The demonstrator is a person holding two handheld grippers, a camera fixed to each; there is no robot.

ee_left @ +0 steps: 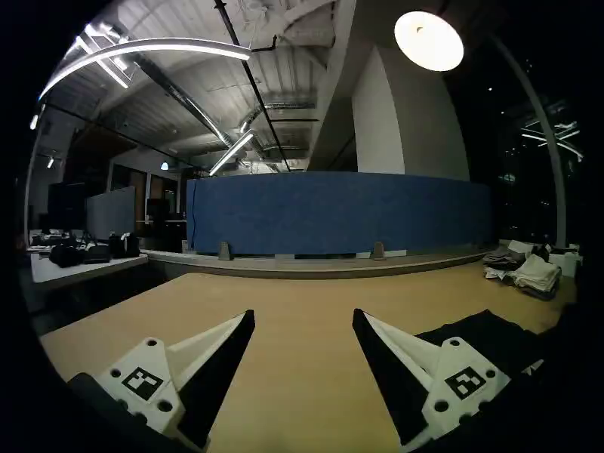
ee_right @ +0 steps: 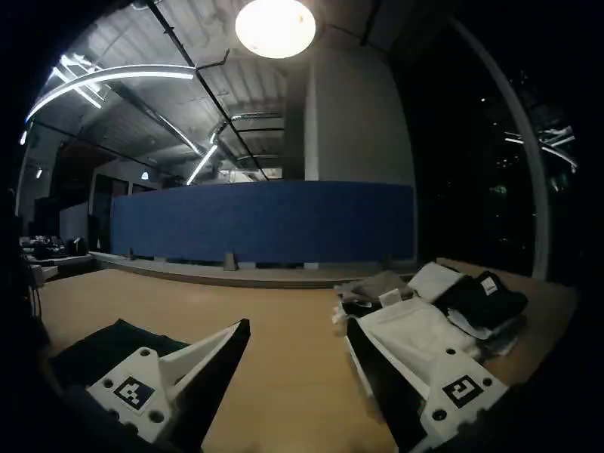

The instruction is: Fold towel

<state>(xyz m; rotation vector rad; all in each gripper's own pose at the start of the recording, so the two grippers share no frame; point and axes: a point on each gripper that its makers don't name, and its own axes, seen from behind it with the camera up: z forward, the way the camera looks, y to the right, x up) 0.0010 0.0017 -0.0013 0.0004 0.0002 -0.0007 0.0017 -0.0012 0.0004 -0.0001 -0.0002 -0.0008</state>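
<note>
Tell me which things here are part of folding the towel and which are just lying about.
For the job:
- dark towel, lying on the table
- left gripper, open
- right gripper, open

Lying about:
- pile of cloths at the table's far corner
- blue partition
- overhead lamp
- dark gear on the side desk

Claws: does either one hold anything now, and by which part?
Nothing is held. The left claw and the right claw are both open over the table.
</note>
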